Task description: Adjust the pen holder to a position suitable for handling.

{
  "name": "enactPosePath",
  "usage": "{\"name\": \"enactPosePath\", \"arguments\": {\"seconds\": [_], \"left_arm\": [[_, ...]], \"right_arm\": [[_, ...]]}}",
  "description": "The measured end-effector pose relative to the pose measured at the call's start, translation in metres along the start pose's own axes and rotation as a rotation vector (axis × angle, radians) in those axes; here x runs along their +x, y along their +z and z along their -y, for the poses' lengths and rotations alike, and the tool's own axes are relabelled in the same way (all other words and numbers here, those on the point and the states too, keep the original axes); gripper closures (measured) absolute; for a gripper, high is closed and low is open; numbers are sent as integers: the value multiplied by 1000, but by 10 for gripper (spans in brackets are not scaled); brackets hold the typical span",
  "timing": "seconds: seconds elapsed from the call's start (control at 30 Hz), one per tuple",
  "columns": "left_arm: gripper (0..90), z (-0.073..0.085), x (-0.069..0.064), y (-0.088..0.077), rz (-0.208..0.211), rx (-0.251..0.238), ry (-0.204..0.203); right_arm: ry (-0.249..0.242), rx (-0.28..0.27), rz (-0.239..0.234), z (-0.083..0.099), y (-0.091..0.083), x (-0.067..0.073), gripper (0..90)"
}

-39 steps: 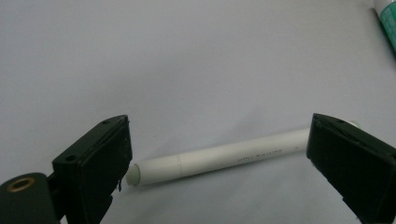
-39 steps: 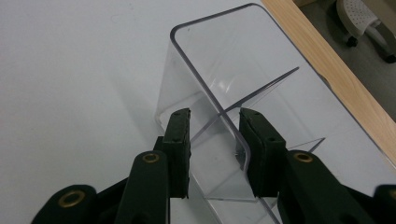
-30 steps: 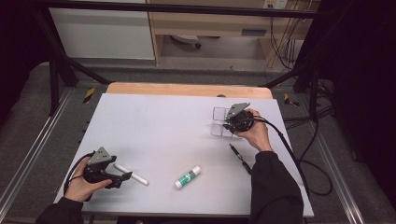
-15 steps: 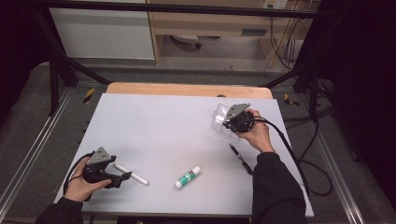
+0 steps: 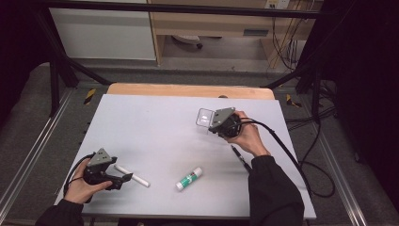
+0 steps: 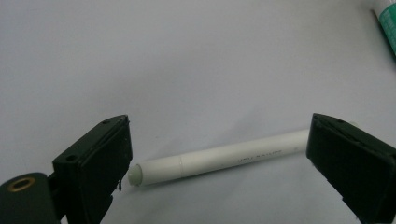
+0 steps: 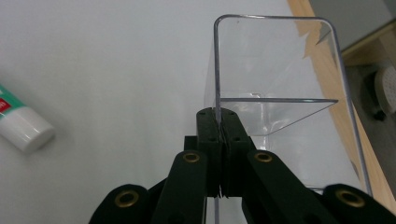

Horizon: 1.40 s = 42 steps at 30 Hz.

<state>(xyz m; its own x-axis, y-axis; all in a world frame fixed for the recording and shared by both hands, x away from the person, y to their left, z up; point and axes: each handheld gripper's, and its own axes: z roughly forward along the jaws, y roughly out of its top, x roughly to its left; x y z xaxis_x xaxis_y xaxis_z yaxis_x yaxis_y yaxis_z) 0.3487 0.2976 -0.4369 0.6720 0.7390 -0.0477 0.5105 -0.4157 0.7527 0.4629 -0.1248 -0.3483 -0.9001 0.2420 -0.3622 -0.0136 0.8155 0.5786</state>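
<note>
With the right claw (image 5: pixel 212 126) pinched on one wall of the clear box (image 5: pixel 205 117), far right on the desk (image 5: pixel 155 127), carry it level toward the white pen (image 5: pixel 132 175) lying between the open left claw (image 5: pixel 123 179).

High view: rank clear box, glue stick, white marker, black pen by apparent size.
1. White marker, longest.
2. Glue stick, a bit shorter but thicker; close call with the marker.
3. Clear box, partly hidden by the right gripper, so unsure.
4. Black pen, thinnest, partly behind the sleeve.
</note>
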Motion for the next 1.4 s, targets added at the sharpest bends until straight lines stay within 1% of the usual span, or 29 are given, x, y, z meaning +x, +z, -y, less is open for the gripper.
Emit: {"name": "enactPosePath", "arguments": {"seconds": [0.03, 0.07, 0.13, 0.17, 0.2, 0.33, 0.47, 0.5, 0.53, 0.73, 0.93, 0.97, 1.0, 1.03, 1.13, 1.2, 1.23, 1.27, 1.3, 1.33, 1.4], "left_arm": [[70, 0, 0, 0, -1, 0, 2], [70, 0, 0, 0, 0, 0, 1], [70, 0, 0, 0, 0, 1, 1], [70, 0, 0, 0, 0, 1, 2], [70, 0, 0, 0, 0, 2, 1], [70, 0, -1, 0, 0, 1, 3], [70, 0, -1, 0, 0, 4, 4], [70, 0, -1, 0, 0, 4, 4], [70, 0, -1, 0, 1, 3, 4], [70, 0, 0, 0, -1, 0, 5], [70, 0, -1, 0, 0, 2, 5], [70, 0, -1, 0, 0, 1, 4], [70, 0, -1, 0, 0, 1, 4], [70, 0, -1, 0, 0, 1, 5], [70, 0, -1, 0, 0, 2, 6], [70, 0, -1, 0, 1, 2, 6], [70, 0, -1, 0, 1, 2, 6], [70, 0, -1, 0, 1, 3, 6], [70, 0, -1, 0, 1, 3, 7], [70, 0, -1, 0, 0, 4, 6], [70, 0, -1, 1, 1, 4, 6]], "right_arm": [[-11, -4, -11, -4, 2, 3, 891], [-11, -5, -19, -7, 4, 5, 891], [-33, -15, -41, -14, 8, 10, 891], [-33, -15, -41, -14, 8, 10, 891], [-44, -28, -59, -20, 13, 16, 890], [-48, -39, -91, -28, 21, 22, 890], [-49, -42, -115, -32, 30, 30, 890], [-49, -42, -115, -32, 30, 30, 890], [-53, -44, -133, -33, 34, 33, 890], [-67, -41, -167, -34, 40, 37, 889], [-67, -38, -171, -34, 39, 37, 882], [-69, -38, -169, -34, 39, 37, 873], [-71, -36, -165, -34, 39, 37, 836], [-70, -34, -166, -34, 39, 37, 834], [-66, -31, -148, -35, 37, 36, 831], [-51, -26, -120, -35, 37, 35, 828], [-34, -23, -120, -36, 36, 34, 828], [-34, -23, -120, -36, 36, 34, 828], [-12, -18, -119, -36, 37, 35, 828], [-12, -18, -119, -36, 37, 35, 828], [9, -16, -114, -37, 36, 35, 829]]}}
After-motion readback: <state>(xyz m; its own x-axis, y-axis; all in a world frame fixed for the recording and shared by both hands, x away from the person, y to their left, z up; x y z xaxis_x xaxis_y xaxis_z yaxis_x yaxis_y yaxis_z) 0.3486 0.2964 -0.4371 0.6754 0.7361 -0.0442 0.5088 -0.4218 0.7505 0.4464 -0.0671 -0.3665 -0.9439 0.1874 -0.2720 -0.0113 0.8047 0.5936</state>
